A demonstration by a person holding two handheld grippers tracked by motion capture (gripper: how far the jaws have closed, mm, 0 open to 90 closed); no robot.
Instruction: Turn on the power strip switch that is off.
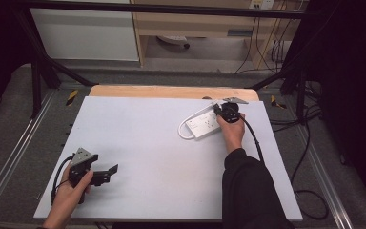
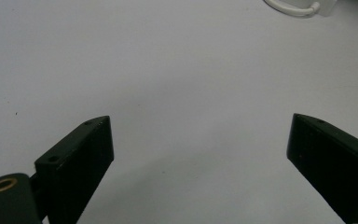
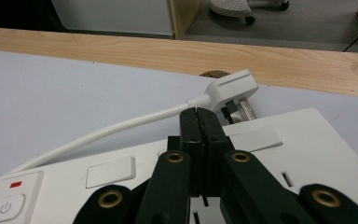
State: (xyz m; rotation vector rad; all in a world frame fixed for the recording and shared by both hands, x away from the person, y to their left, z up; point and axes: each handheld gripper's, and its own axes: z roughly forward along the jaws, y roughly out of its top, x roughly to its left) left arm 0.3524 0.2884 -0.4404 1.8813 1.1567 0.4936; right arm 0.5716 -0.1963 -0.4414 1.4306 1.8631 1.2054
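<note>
A white power strip (image 1: pixel 204 125) lies on the white table mat (image 1: pixel 147 157) at the back right, its white cable (image 1: pixel 187 129) looping off its left end. My right gripper (image 1: pixel 218 109) hovers over the strip's far end. In the right gripper view its jaws (image 3: pixel 199 114) are shut, pressed together with nothing between them, above the strip (image 3: pixel 307 140). The white plug (image 3: pixel 230 88) lies just beyond their tips. A power button with a red mark (image 3: pixel 7 203) sits at the strip's near left. My left gripper (image 1: pixel 109 174) rests at the front left, open (image 2: pixel 200 120) and empty.
A wooden table edge (image 1: pixel 171 90) runs along the back of the mat. Behind it stand a white cabinet (image 1: pixel 86 33) and a wooden shelf (image 1: pixel 195 24). Black cables (image 1: pixel 310 191) lie on the floor to the right. The cable loop (image 2: pixel 291 8) shows far ahead of the left jaws.
</note>
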